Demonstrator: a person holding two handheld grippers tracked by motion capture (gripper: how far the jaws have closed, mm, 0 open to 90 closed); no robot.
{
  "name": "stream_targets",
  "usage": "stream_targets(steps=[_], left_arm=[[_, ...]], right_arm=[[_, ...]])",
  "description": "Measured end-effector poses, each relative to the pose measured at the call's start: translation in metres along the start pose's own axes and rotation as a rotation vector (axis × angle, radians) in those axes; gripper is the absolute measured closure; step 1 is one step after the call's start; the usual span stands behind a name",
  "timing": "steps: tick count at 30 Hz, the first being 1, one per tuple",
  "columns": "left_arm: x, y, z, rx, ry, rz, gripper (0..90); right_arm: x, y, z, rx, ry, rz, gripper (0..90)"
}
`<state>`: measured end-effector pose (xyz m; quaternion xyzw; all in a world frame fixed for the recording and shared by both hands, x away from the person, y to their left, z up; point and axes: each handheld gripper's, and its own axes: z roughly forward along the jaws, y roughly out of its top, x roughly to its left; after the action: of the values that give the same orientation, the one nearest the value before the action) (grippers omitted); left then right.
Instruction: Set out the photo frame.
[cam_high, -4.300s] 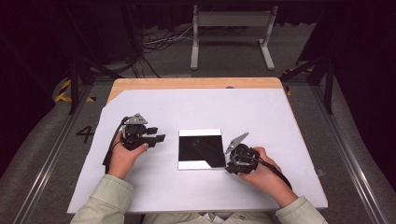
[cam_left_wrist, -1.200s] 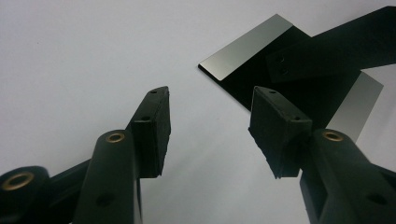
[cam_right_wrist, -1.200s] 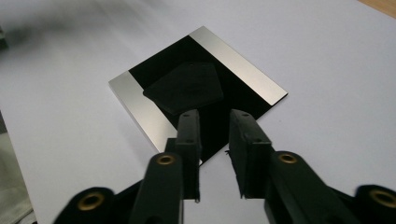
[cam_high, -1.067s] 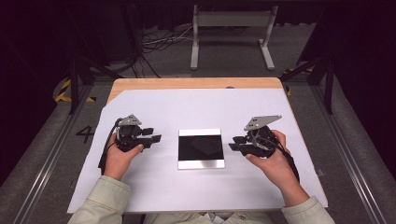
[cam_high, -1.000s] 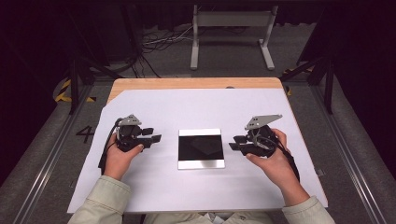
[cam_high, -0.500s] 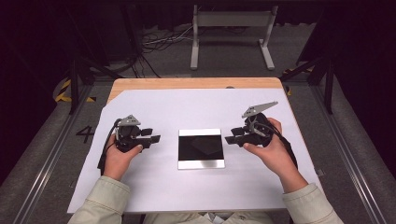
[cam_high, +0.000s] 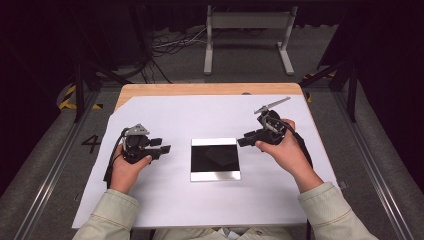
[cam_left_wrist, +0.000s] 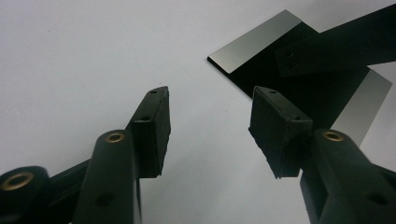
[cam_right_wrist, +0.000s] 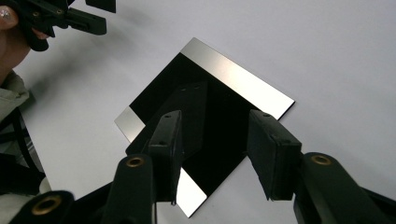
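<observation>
Above the mirror plate (cam_right_wrist: 233, 88), right gripper (cam_right_wrist: 212, 154) fingers apart, just closing, empty.

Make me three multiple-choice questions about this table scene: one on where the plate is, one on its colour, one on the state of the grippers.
1. Where does the plate lie?
A. between the two grippers
B. at the table's far edge
C. under the left hand

2. What colour is the plate's middle?
A. red
B. black, with silvery strips at two edges
C. yellow

3. How do the left gripper and right gripper stand?
A. both shut on the plate
B. one holds the plate
C. both open, holding nothing

Answers: 1 A, it lies on the white sheet midway between them; 2 B, dark glossy centre; 3 C, gaps show between both pairs of jaws.
</observation>
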<state>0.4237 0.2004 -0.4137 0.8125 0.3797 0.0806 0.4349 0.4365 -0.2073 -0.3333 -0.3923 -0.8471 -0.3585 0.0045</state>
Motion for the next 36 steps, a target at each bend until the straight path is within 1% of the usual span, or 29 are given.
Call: stream_targets(steps=[2, 3, 4, 5, 7, 10, 13, 14, 18, 21, 24, 26, 27, 29, 32, 36], left_arm=[[0.000, 0.000, 0.000, 0.000, 0.000, 0.001, 48.6], [0.000, 0.000, 0.000, 0.000, 0.001, 0.000, 48.6], [0.000, 0.000, 0.000, 0.000, 0.001, -0.001, 48.6], [0.000, 0.000, 0.000, 0.000, 0.000, -0.001, 48.6], [0.000, 0.000, 0.000, 0.002, 0.000, 0.001, 48.6], [0.000, 0.000, 0.000, 0.003, 0.002, 0.003, 48.6], [0.000, 0.000, 0.000, 0.003, 0.002, 0.003, 48.5], [0.000, 0.000, 0.000, 0.003, 0.003, 0.004, 48.5], [-0.001, 0.000, 0.000, 0.009, 0.006, 0.003, 48.5], [-0.001, 0.000, 0.000, 0.007, 0.006, 0.006, 48.5], [-0.001, 0.000, 0.000, 0.008, 0.009, 0.008, 48.5], [-0.001, 0.000, 0.000, 0.010, 0.010, 0.014, 48.5], [-0.001, 0.000, 0.000, 0.009, 0.009, 0.015, 48.5], [-0.001, 0.000, 0.000, 0.009, 0.009, 0.012, 48.5], [-0.001, 0.000, 0.000, 0.010, 0.011, 0.015, 48.4], [-0.001, 0.000, 0.000, 0.010, 0.012, 0.015, 48.4]], right_arm=[[-0.002, 0.003, 0.003, 0.013, 0.017, 0.032, 56.9], [-0.003, 0.004, 0.005, 0.028, 0.024, 0.052, 58.1], [-0.004, 0.005, 0.007, 0.052, 0.035, 0.083, 59.0], [-0.005, 0.006, 0.010, 0.066, 0.040, 0.099, 59.4], [-0.006, 0.007, 0.015, 0.088, 0.044, 0.114, 58.5], [-0.008, 0.009, 0.021, 0.100, 0.051, 0.136, 57.6], [-0.009, 0.009, 0.027, 0.119, 0.071, 0.173, 58.4], [-0.010, 0.009, 0.028, 0.124, 0.074, 0.179, 58.8], [-0.013, 0.010, 0.034, 0.151, 0.088, 0.234, 59.9], [-0.015, 0.009, 0.038, 0.173, 0.102, 0.251, 60.6], [-0.015, 0.009, 0.040, 0.180, 0.104, 0.256, 59.9], [-0.016, 0.009, 0.043, 0.183, 0.124, 0.274, 58.9], [-0.016, 0.009, 0.044, 0.183, 0.135, 0.275, 59.0], [-0.015, 0.008, 0.047, 0.189, 0.135, 0.272, 58.8], [-0.014, 0.008, 0.051, 0.196, 0.144, 0.290, 58.7], [-0.014, 0.006, 0.056, 0.204, 0.175, 0.316, 58.2]])
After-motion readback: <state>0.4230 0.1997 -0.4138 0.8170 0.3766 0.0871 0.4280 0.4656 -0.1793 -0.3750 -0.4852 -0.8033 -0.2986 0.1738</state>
